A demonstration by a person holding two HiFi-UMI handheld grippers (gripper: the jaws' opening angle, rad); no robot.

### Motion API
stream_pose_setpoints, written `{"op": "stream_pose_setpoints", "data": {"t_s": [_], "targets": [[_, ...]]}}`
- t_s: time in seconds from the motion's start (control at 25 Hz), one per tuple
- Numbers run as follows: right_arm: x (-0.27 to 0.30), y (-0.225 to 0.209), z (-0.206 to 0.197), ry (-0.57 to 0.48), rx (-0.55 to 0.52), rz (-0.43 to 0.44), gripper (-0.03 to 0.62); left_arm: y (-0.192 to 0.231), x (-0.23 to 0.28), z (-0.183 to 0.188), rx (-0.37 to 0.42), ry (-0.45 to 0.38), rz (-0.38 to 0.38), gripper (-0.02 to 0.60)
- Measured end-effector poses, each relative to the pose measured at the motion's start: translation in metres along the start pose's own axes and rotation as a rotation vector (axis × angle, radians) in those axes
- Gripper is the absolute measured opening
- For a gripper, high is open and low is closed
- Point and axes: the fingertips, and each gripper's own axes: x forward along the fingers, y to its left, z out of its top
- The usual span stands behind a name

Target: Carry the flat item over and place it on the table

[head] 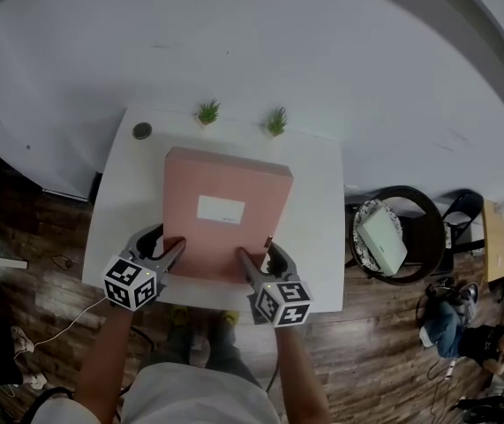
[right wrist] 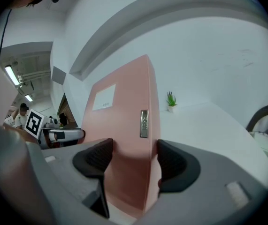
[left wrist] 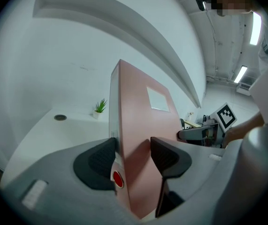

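1. Left tool (head: 170, 246) (left wrist: 133, 156) is clamped on the pink box (head: 234, 179) (left wrist: 141, 121) at the left end of its near edge, one jaw on each broad face. Right tool (head: 256, 256) (right wrist: 130, 158) grips the right end of that same edge in the same way.
2. Under the pink box (right wrist: 119, 125) spreads the white counter (head: 313, 201) (left wrist: 44, 130) (right wrist: 204, 121), showing bare on every side of the box. The box sits over its middle, long faces level in the head view. Whether its underside touches the counter cannot be told.
3. Right of the box, off the counter, stands a dark round chair (head: 410, 193) with a white item (head: 384, 241) on its seat.
4. On the box's top face, near its centre, is a white label (head: 221, 209) (left wrist: 158, 99) (right wrist: 104, 97).
5. Beyond the box's far edge stand two small green plants, one toward the left (head: 207, 111) (left wrist: 99, 108) and one toward the right (head: 276, 121) (right wrist: 171, 99).
6. Beyond the box's far left corner lies a dark disc (head: 142, 131) (left wrist: 60, 117).
7. On the box's right side edge is a small metal plate (right wrist: 144, 123). On its left side edge, by the left tool's jaw, is a red dot (left wrist: 117, 178).
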Motion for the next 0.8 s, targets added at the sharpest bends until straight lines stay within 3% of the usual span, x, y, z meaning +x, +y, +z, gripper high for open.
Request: {"op": "stream_pose_setpoints", "data": {"t_s": [0.8], "targets": [[0.031,-0.018,-0.018,0.067,0.092,-0.008,0.293,0.023,0.024,-0.026,-0.123,0.058,0.02,0.239]]}}
